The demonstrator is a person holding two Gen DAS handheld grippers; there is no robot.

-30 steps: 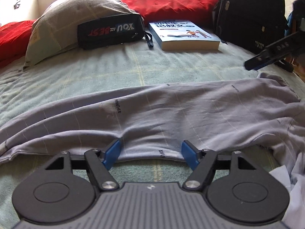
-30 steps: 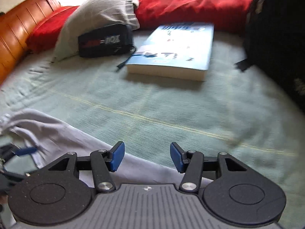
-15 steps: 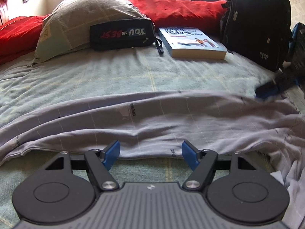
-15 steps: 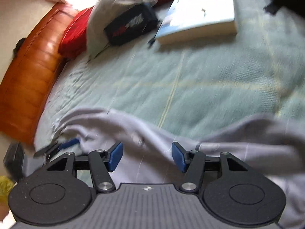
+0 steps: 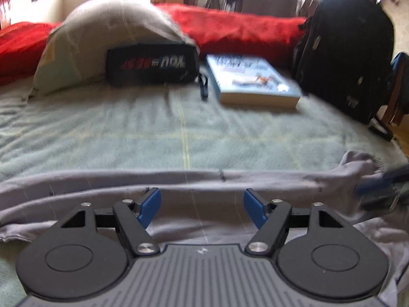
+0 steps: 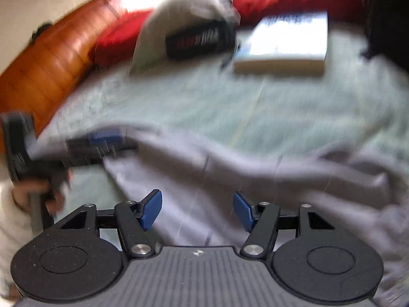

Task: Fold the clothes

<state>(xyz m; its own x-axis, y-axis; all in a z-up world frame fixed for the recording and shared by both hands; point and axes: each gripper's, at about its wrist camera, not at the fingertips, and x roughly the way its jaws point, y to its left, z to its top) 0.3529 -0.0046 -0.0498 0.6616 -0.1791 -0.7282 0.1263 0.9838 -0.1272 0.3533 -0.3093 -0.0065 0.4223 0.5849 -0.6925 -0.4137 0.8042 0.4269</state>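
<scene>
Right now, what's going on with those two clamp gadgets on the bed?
A person is holding a gripper in each hand to fold a grey garment spread across the green bedspread. The left gripper and right gripper both sit low over the cloth with jaws open, neither pinching it yet. A book, a black pouch, a pillow and a backpack lie further back, untouched.

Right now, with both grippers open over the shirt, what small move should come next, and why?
Probably lower the left gripper and shut it on the shirt. Its jaws stand open over a raised fold, holding nothing. The right gripper is likewise open above the cloth, so nothing is yet gripped for folding.
</scene>
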